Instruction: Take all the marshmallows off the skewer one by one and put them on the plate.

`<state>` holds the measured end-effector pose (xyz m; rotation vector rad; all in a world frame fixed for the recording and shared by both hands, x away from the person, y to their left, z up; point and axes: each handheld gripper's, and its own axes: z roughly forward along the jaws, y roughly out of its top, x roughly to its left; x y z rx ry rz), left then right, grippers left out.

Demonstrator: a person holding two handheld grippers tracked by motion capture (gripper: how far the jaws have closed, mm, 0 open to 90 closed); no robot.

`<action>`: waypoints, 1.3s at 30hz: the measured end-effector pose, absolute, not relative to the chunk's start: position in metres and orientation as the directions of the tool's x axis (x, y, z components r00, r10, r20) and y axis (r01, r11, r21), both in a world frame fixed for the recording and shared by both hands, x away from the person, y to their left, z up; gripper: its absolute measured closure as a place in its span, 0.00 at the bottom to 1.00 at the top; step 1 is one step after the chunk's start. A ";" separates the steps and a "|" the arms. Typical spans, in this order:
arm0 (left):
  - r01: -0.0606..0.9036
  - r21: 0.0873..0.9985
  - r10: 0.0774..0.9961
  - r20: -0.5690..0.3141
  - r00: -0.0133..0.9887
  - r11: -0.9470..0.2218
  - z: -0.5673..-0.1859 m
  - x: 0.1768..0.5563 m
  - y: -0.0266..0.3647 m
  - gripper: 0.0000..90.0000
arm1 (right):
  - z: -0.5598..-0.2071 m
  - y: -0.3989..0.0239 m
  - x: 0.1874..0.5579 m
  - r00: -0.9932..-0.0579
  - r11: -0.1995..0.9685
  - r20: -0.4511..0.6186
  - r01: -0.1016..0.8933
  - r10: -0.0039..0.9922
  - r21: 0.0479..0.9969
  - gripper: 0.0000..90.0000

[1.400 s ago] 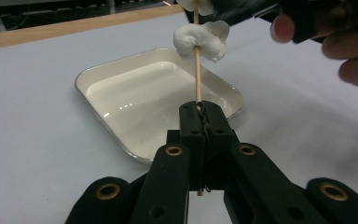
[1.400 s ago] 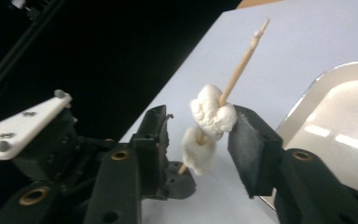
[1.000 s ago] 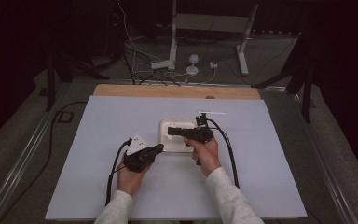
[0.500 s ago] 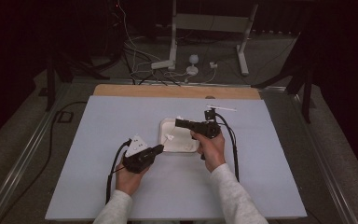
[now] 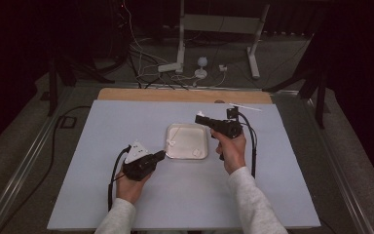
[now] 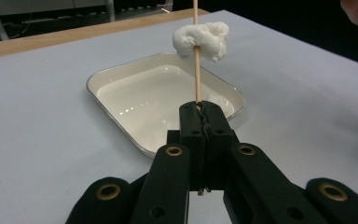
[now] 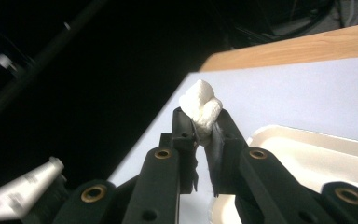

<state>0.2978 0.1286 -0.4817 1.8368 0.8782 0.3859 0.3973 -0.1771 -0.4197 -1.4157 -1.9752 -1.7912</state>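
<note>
My left gripper (image 5: 161,156) (image 6: 200,108) rests on the table just left of the white tray (image 5: 187,127) (image 6: 116,74). It is shut on a thin wooden skewer (image 6: 196,60), which stands up from the jaws and carries a white marshmallow (image 6: 201,39) (image 5: 173,144). My right gripper (image 5: 200,117) (image 7: 200,122) hovers over the tray's far right corner. It is shut on a second marshmallow (image 7: 200,111) that sticks out above its tips. A small white piece (image 5: 195,152) lies in the tray near its front right corner.
The pale blue table top (image 5: 126,204) ends in a wooden strip (image 5: 185,95) along the far edge. Cables and metal stand legs (image 5: 180,63) lie on the floor beyond. The left gripper's grey plate (image 7: 23,186) shows low in the right gripper view.
My right gripper has lifted from over the tray and moved right and toward the far side, carrying its marshmallow. The left gripper and skewer have stayed put.
</note>
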 end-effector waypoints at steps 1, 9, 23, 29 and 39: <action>0.395 0.893 0.721 -0.127 0.681 -0.216 -0.482 0.298 0.128 1.00 | -0.420 -0.177 0.397 -0.555 -0.130 0.630 0.686 0.543 0.716 0.91; 0.414 0.885 0.728 -0.138 0.672 -0.214 -0.484 0.300 0.128 1.00 | -0.433 -0.168 0.398 -0.557 -0.002 0.539 0.695 0.632 0.719 0.89; 0.429 0.879 0.727 -0.153 0.669 -0.209 -0.486 0.302 0.125 1.00 | -0.471 -0.165 0.403 -0.518 0.140 0.437 0.747 0.735 0.649 0.62; 0.434 0.877 0.732 -0.157 0.663 -0.205 -0.487 0.303 0.125 1.00 | -0.471 -0.164 0.403 -0.528 0.148 0.440 0.746 0.727 0.650 0.43; 0.434 0.879 0.735 -0.160 0.659 -0.198 -0.486 0.303 0.126 1.00 | -0.459 -0.158 0.392 -0.577 0.135 0.486 0.723 0.657 0.677 0.25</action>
